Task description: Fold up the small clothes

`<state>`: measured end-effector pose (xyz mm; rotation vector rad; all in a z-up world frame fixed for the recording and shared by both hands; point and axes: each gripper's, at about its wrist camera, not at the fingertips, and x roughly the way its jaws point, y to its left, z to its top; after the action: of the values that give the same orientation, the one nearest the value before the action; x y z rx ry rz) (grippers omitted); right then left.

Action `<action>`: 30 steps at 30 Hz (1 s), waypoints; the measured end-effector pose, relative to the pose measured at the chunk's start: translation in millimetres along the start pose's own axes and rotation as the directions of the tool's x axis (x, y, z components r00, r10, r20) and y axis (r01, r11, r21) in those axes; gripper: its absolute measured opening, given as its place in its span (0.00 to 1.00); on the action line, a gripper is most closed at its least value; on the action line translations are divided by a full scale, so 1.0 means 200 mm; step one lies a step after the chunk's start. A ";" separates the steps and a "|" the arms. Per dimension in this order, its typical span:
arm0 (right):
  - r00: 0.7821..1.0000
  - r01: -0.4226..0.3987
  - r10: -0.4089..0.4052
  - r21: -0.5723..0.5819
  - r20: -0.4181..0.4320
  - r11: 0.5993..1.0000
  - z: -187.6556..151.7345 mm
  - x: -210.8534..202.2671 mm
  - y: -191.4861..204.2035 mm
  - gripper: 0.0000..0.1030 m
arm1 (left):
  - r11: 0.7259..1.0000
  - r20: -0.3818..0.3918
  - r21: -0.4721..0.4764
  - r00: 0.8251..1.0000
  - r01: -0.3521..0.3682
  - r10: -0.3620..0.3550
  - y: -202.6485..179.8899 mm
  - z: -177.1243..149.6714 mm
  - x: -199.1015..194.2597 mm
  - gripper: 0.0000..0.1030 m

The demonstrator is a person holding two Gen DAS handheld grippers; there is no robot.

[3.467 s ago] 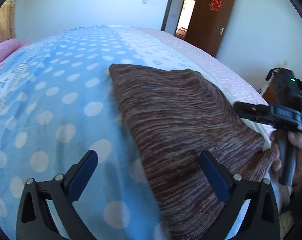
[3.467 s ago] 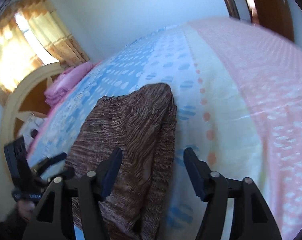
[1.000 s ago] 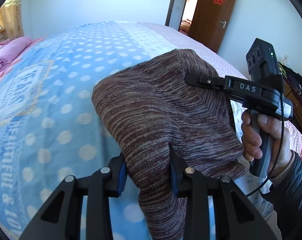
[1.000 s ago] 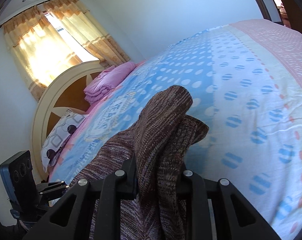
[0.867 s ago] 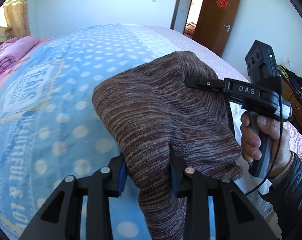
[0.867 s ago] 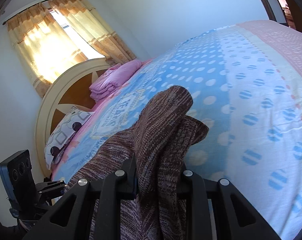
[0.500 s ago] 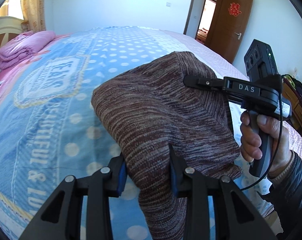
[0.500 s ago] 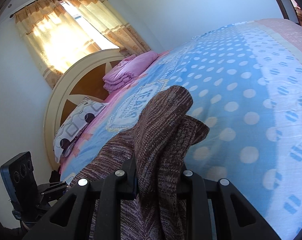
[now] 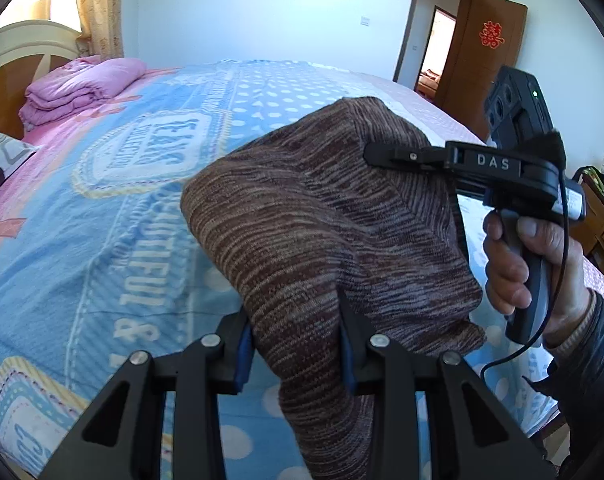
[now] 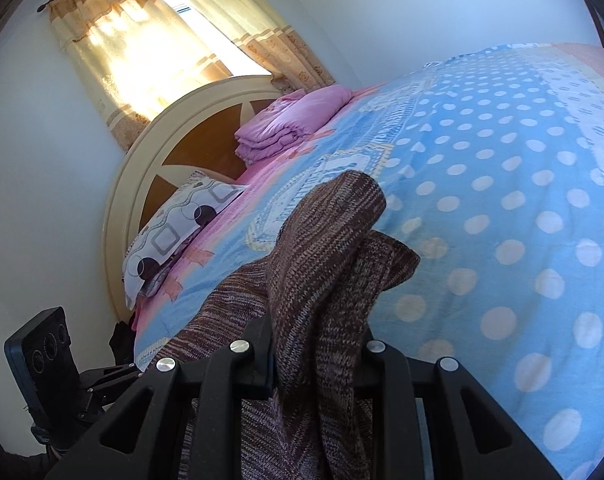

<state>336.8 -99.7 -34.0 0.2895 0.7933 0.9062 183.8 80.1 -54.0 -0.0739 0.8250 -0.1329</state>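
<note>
A brown striped knitted garment (image 9: pixel 325 220) hangs lifted above the blue polka-dot bed cover (image 9: pixel 102 216). My left gripper (image 9: pixel 296 320) is shut on its near corner. My right gripper (image 10: pixel 315 332) is shut on another bunched corner (image 10: pixel 329 248). In the left wrist view the right gripper's fingers (image 9: pixel 405 156) clamp the cloth's far right edge, with the hand (image 9: pixel 533 264) on its handle. The left gripper's body shows at the lower left of the right wrist view (image 10: pixel 50 364). The cloth is stretched between both grippers, folded over itself.
A folded pink blanket (image 9: pixel 82 88) and a patterned pillow (image 10: pixel 174 236) lie by the rounded headboard (image 10: pixel 142 168). A curtained window (image 10: pixel 158 48) is behind it. A brown door (image 9: pixel 493 52) stands open at the far right.
Both grippers closed on the garment and lifted it off the bed. Over the last second they have swung together toward the headboard end, still holding it.
</note>
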 end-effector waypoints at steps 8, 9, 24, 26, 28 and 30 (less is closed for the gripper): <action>0.999 -0.043 0.042 -0.029 -0.029 0.999 0.04 0.15 0.13 0.22 | 0.999 0.035 -0.026 0.999 -0.034 0.035 0.11 -0.03 -0.10 0.35; 0.998 -0.048 0.047 -0.033 -0.035 0.998 0.04 0.17 0.15 0.22 | 0.999 0.037 -0.029 0.999 -0.037 0.038 0.12 -0.03 -0.11 0.35; 0.984 -0.066 0.059 -0.038 -0.168 0.997 0.01 0.53 0.23 0.22 | 0.993 -0.028 -0.084 0.996 -0.083 0.081 0.31 -0.16 -0.02 0.35; 0.981 -0.068 0.062 -0.031 -0.184 0.997 0.00 0.58 0.23 0.22 | 0.992 -0.038 -0.089 0.996 -0.087 0.084 0.34 -0.17 -0.01 0.35; 0.979 -0.068 0.061 -0.027 -0.194 0.997 -0.02 0.61 0.23 0.22 | 0.992 -0.045 -0.097 0.996 -0.085 0.081 0.36 -0.19 -0.01 0.35; 0.977 -0.062 0.056 -0.024 -0.204 0.998 -0.04 0.64 0.22 0.22 | 0.991 -0.054 -0.100 0.995 -0.084 0.079 0.37 -0.21 0.00 0.35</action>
<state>351.0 28.4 -78.3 0.1966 0.9630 1.0140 159.4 153.4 -91.9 -0.1337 0.8834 -0.0155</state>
